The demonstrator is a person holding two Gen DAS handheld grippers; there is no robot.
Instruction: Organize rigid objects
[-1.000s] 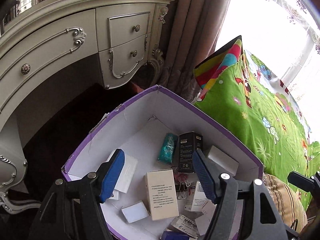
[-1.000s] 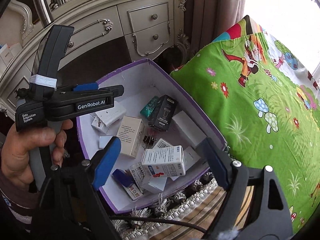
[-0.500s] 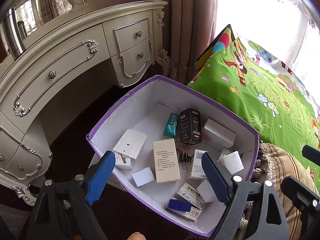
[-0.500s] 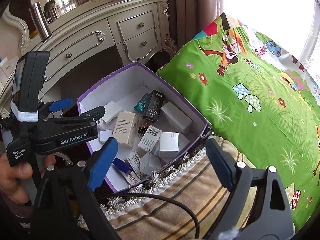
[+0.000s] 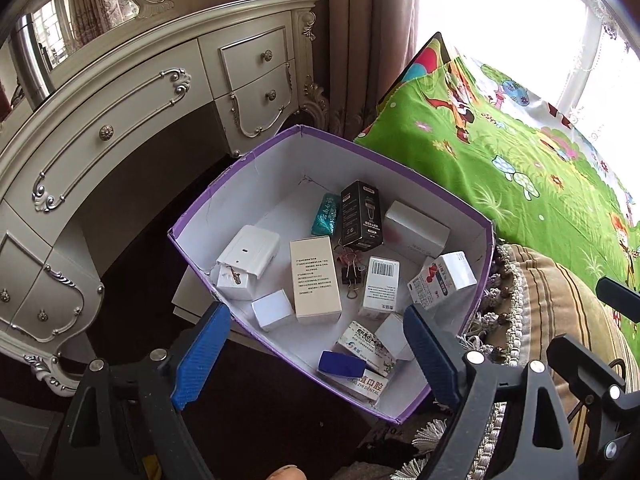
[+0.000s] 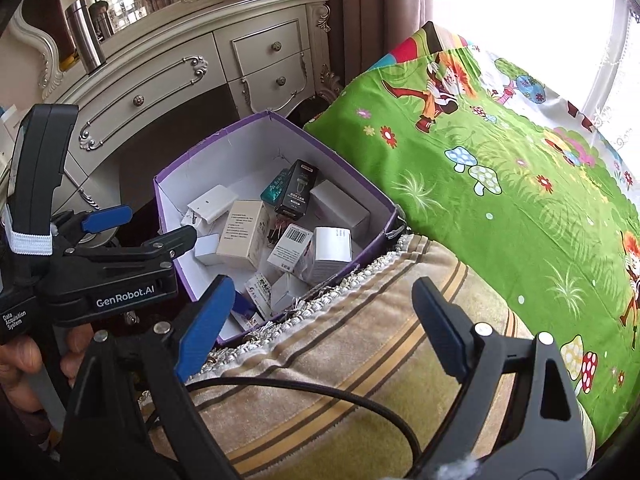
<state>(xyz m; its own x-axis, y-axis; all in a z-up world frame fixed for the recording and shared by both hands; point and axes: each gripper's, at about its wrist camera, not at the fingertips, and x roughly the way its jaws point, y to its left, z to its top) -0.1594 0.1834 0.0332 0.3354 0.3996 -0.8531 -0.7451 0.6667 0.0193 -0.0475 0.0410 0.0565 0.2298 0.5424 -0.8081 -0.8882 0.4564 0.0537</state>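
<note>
A purple-edged cardboard box (image 5: 240, 160) with white walls holds several small cartons: a tall cream one (image 5: 315, 278), a black one (image 5: 361, 216), a teal packet (image 5: 327, 214), a barcode carton (image 5: 380, 286), a red-and-white carton (image 5: 442, 278) and binder clips (image 5: 351, 270). The box also shows in the right wrist view (image 6: 200, 152). My left gripper (image 5: 316, 356) is open and empty, above the box's near edge. My right gripper (image 6: 324, 328) is open and empty, over a striped cushion (image 6: 360, 360) beside the box.
A cream dressing table (image 5: 160, 92) with drawers stands behind the box. A bed with a green cartoon sheet (image 6: 500, 184) lies to the right. A black cable (image 6: 320, 392) crosses the cushion. Curtains (image 5: 368, 40) hang at the back. A steel flask (image 6: 86, 34) stands on the dresser.
Both grippers have pulled back and up from the box, so it looks smaller and farther. The right gripper has shifted right over the cushion. The red-and-white carton now rests in the box.
</note>
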